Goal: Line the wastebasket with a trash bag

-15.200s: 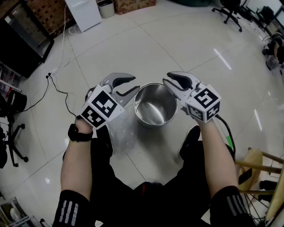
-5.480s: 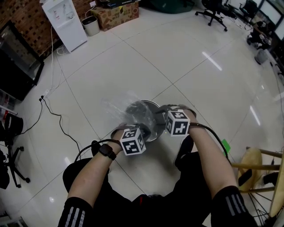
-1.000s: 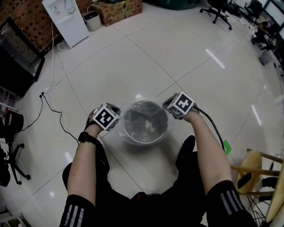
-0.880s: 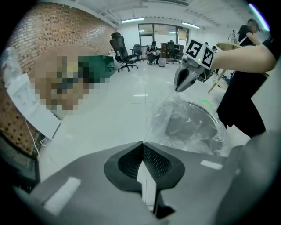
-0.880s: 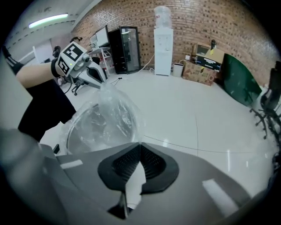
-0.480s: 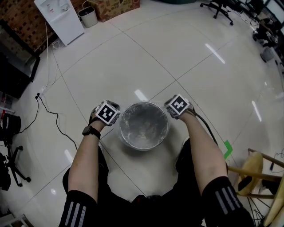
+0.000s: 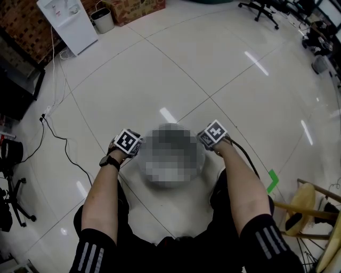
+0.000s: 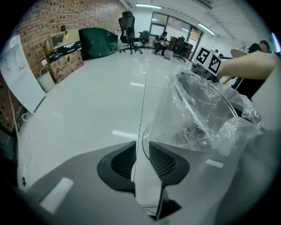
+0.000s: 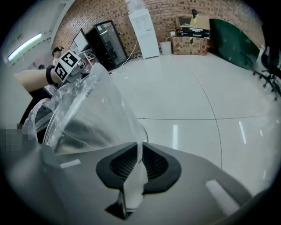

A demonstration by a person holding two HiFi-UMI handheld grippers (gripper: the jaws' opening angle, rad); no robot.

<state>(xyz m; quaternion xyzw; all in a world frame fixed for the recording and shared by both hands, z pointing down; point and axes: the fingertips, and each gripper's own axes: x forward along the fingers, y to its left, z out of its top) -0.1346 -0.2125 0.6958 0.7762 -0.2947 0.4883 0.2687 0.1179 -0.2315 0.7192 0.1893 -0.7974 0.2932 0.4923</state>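
Note:
The steel wastebasket (image 8: pixel 203 90) stands on the floor between my knees; in the head view a mosaic patch covers it. A clear trash bag (image 8: pixel 193 127) lines it, its edge folded out over the rim (image 9: pixel 59 123). My left gripper (image 7: pixel 130 146) is low at the basket's left side and my right gripper (image 7: pixel 210 139) at its right side, both pointing steeply down. The jaws of both have just been opening. In the left gripper view the pads (image 8: pixel 163 161) stand apart with bag film loose in the gap. The right pads (image 9: pixel 153 163) show a narrow slit with film (image 9: pixel 96 112) running through it.
A white water dispenser (image 7: pixel 65 24), a small bin (image 7: pixel 101 20) and cardboard boxes (image 7: pixel 136 5) line the far wall. A black cable (image 7: pixel 58 144) trails on the tiles at left. A wooden stool (image 7: pixel 309 208) and a green tape mark (image 7: pixel 273 181) are at right.
Both hands have sunk lower along the basket's sides, taking the bag's edge down over the rim. The marker cubes now sit closer to the floor.

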